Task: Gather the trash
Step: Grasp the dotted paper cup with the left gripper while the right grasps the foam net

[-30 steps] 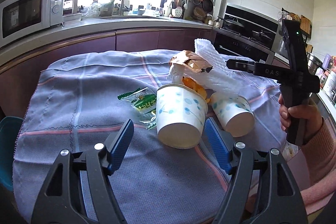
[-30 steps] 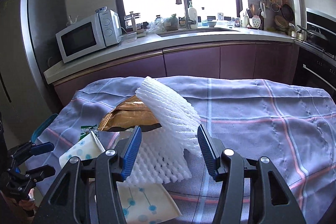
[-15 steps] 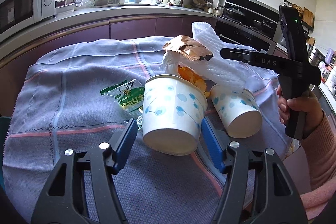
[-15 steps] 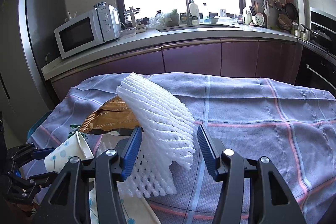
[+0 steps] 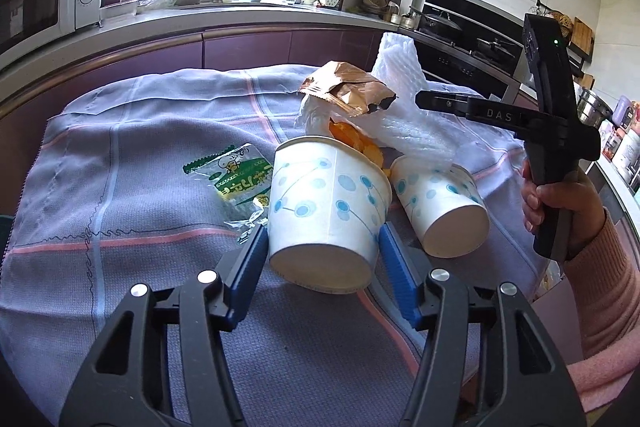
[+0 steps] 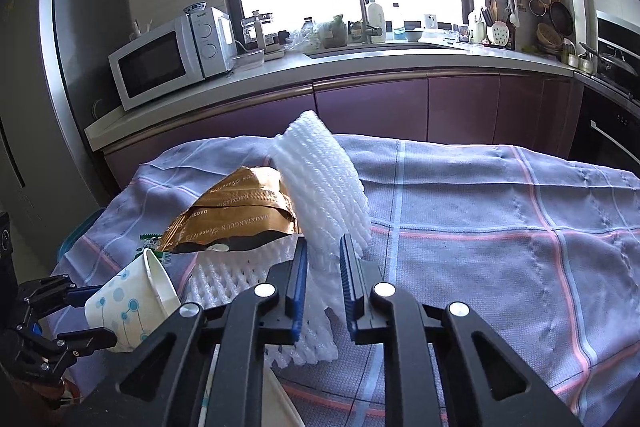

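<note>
Your left tongs (image 5: pixel 322 247) are clamped on the near paper cup (image 5: pixel 328 207): blue pads pressed to both sides of its wall near the base. The cup is tipped, base toward you, mouth away, and seems raised off the cloth. A second paper cup (image 5: pixel 438 205) lies on its side just beside it, to the right, outside the tongs.

Your right tongs (image 6: pixel 323 267) are closing on the white foam net (image 6: pixel 320 183). The pads stand nearly together with a pinched fold of net btwn them; the rest rises in a curved sheet past the tips.

A brown foil pouch (image 6: pixel 240 211), torn open, rests against the net's left side. Orange peel (image 5: pixel 356 143) sits behind the near cup's rim. A green-and-clear snack wrapper (image 5: pixel 236 183) lies flat on the cloth, left of the cup, well apart from the right tongs.

Surface: counter covered w/ a grey-lilac checked cloth (image 6: pixel 500 227), pink and pale-blue lines, woven, wrinkled at the edges. Room: kitchen w/ purple cabinet fronts, white microwave (image 6: pixel 168 59), sink tap below a bright window, dark oven on the right.

Materials: cups are thin white paper w/ blue dots, tapered. Net is soft ribbed foam mesh. Pouch is creased and glossy.
</note>
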A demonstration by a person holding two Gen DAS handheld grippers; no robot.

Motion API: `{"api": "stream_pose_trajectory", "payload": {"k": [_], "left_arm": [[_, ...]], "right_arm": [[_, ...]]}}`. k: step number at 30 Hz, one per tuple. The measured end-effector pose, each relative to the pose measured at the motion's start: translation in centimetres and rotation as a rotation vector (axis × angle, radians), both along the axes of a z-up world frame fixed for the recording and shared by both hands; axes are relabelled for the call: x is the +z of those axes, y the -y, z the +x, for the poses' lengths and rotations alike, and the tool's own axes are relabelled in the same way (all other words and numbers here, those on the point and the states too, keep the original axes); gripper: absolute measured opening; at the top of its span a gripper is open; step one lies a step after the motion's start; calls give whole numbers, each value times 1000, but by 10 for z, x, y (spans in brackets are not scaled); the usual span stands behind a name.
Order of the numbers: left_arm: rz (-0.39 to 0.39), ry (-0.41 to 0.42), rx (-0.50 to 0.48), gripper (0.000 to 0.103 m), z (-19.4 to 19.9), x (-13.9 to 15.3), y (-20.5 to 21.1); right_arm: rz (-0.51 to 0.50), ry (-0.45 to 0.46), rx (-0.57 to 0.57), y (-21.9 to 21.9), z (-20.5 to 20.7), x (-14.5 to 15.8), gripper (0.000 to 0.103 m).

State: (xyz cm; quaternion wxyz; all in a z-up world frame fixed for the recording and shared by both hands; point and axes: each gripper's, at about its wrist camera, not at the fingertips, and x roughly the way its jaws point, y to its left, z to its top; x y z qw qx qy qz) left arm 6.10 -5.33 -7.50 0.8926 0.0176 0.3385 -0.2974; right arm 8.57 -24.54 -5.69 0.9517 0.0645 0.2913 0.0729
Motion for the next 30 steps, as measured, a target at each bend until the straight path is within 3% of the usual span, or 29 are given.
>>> {"api": "stream_pose_trajectory", "payload": {"k": [19, 30], "left_arm": [[-45, 61, 10, 57, -24, 18, -20], [-94, 124, 39, 57, -47, 47, -51]], "right_arm": [[-18, 98, -48, 4, -27, 30, 12], [-34, 191, 39, -32, -46, 66, 12]]}}
